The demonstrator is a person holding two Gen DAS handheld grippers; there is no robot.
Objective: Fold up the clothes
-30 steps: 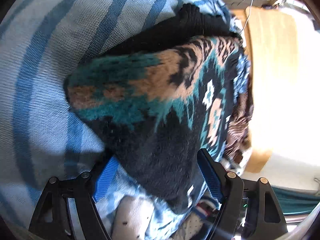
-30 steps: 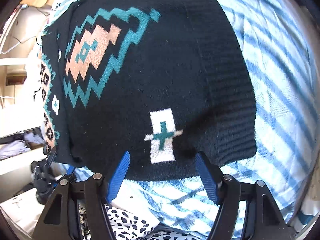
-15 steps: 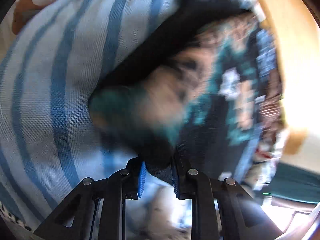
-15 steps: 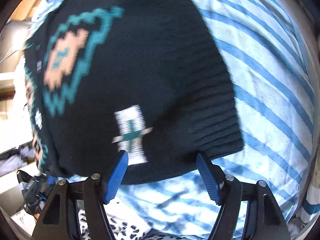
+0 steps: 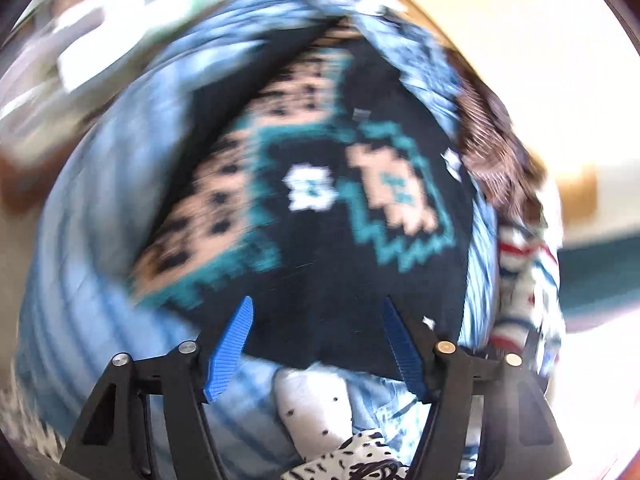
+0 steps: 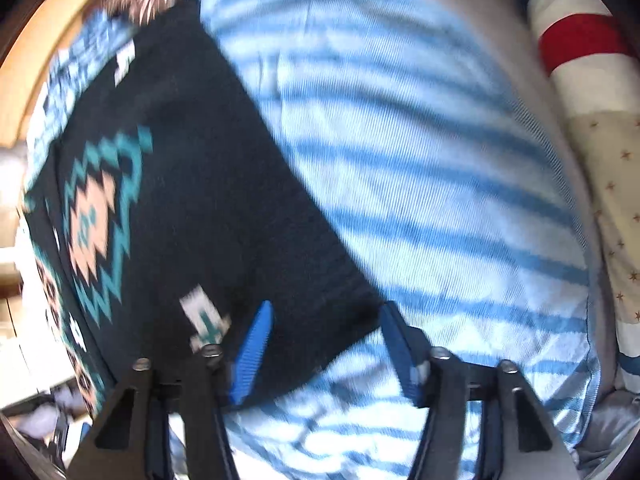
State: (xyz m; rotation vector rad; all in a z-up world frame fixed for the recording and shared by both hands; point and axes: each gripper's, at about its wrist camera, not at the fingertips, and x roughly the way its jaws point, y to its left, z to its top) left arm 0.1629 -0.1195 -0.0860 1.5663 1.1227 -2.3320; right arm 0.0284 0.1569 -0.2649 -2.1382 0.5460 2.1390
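Observation:
A black knit sweater [image 5: 320, 264] with teal, peach and white patterns lies on a blue-and-white striped sheet [image 5: 100, 200]. My left gripper [image 5: 317, 301] hovers above the sweater's near edge. Its jaws are opening and the pads hold nothing. In the right wrist view the sweater [image 6: 208, 208] fills the left half, its ribbed hem running diagonally across the striped sheet [image 6: 420, 160]. My right gripper [image 6: 327, 305] sits over the hem's near corner. Its jaws are closing with that corner between them, and the pads do not visibly press it. Both views are motion-blurred.
A brown patterned garment [image 5: 492, 148] and a red, white and blue striped cloth [image 5: 524, 280] lie beyond the sweater's right edge. White spotted fabric [image 5: 316, 404] lies under the left gripper. A red-banded quilt [image 6: 580, 40] and star-print fabric [image 6: 616, 200] border the sheet at right.
The left gripper, shut on the sweater's edge half a second ago, has let go, opened and risen. The right gripper has shifted toward the hem corner and its jaws have narrowed.

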